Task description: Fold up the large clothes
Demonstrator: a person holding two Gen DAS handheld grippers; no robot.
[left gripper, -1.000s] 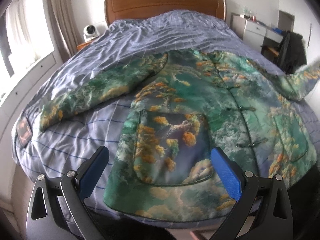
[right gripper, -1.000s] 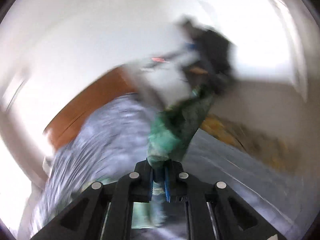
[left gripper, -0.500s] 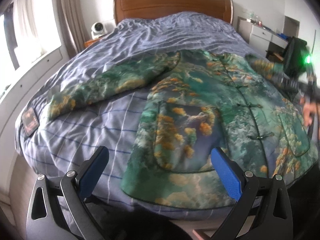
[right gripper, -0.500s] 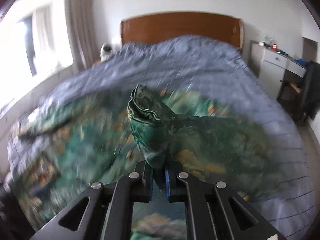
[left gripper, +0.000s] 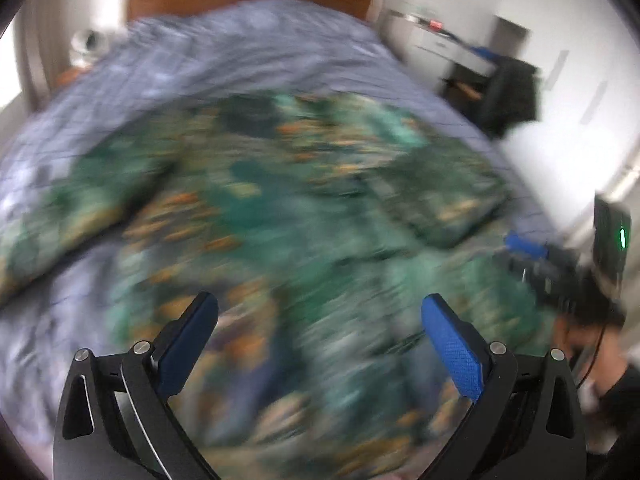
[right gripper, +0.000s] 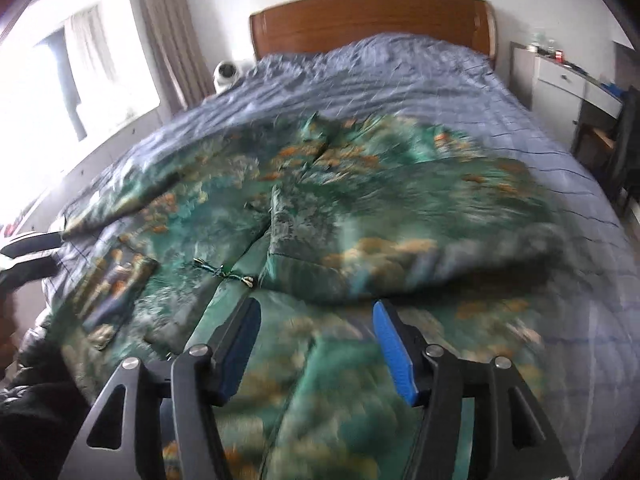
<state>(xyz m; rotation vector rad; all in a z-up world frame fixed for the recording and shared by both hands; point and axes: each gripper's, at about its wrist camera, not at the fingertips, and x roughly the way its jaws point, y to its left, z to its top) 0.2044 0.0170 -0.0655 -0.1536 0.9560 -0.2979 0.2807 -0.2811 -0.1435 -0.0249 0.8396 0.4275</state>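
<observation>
A large green jacket (right gripper: 248,216) with an orange and teal landscape print lies spread on the bed, front up, knot buttons down its middle. Its right sleeve (right gripper: 400,240) is folded across the chest. My right gripper (right gripper: 316,320) hovers just above the jacket's lower front; its jaws are opening and nothing is between them. The left wrist view is blurred: the jacket (left gripper: 280,208) fills it, and my left gripper (left gripper: 318,316) stands wide open over the hem, holding nothing. The right gripper (left gripper: 528,248) shows at that view's right edge. The other sleeve (right gripper: 120,204) stretches out to the left.
The bed has a blue-grey checked cover (right gripper: 400,76) and a wooden headboard (right gripper: 368,20). A white dresser (right gripper: 568,76) and a dark garment on a chair (left gripper: 512,96) stand to the right. Window and curtain (right gripper: 168,32) are on the left. A small white camera (right gripper: 226,72) sits by the headboard.
The right gripper swung the right sleeve across onto the jacket's chest, then let it go and opened. The left gripper stayed open and swept sideways, blurring its view.
</observation>
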